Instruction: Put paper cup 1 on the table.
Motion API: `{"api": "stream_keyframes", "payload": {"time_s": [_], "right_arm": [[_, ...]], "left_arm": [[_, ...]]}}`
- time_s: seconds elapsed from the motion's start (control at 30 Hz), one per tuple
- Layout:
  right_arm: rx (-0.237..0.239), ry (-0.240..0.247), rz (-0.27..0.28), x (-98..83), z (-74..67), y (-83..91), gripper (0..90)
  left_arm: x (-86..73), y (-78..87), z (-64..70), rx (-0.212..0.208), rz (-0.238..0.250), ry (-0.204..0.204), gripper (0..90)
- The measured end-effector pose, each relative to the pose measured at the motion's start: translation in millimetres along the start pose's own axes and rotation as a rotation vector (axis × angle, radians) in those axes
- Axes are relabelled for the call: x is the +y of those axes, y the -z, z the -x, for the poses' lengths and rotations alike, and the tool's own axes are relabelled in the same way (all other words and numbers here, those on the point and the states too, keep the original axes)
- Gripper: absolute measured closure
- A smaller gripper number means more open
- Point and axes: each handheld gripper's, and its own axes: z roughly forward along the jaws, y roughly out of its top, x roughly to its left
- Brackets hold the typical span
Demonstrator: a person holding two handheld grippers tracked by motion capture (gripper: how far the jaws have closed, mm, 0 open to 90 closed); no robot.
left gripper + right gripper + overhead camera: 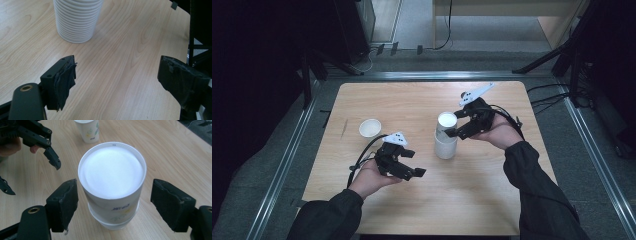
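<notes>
the cup stack (446, 136) stands mid-desk (422, 210), its top cup between the released jaws of the right gripper (113, 195), left gripper (117, 80) open nearby; light, thin, crushable paper, best pinched gently just under the rim.

cup stack (445, 137): table centre | right gripper (456, 125): at its top | left gripper (414, 162): apart | single cup (370, 128): left

Wooden table (472, 200), grey floor (417, 20), dark surroundings, perhaps cabinets (357, 25)
</notes>
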Motion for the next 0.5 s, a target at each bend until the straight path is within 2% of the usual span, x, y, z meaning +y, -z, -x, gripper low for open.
{"api": "stream_keyframes", "payload": {"time_s": [0.1,0.23,0.33,0.5], "right_arm": [[-0.005,0.02,-0.019,1.5,-0.4,-4.1,21.8],[-0.01,0.025,-0.03,1.6,0.2,-7.6,21.5],[-0.011,0.03,-0.028,2.7,0.7,-7.5,22.3],[-0.01,0.017,-0.032,4.8,-0.4,-7.4,24.3]], "left_arm": [[3.2,-0.9,-0.9,0.002,0.0,-0.001,15.5],[-0.2,-1.0,-1.2,0.008,-0.003,0.003,15.5],[-1.3,-1.2,-2.9,0.025,-0.021,-0.015,15.5],[-4.1,0.6,-6.1,0.021,-0.03,-0.01,15.5]]}}
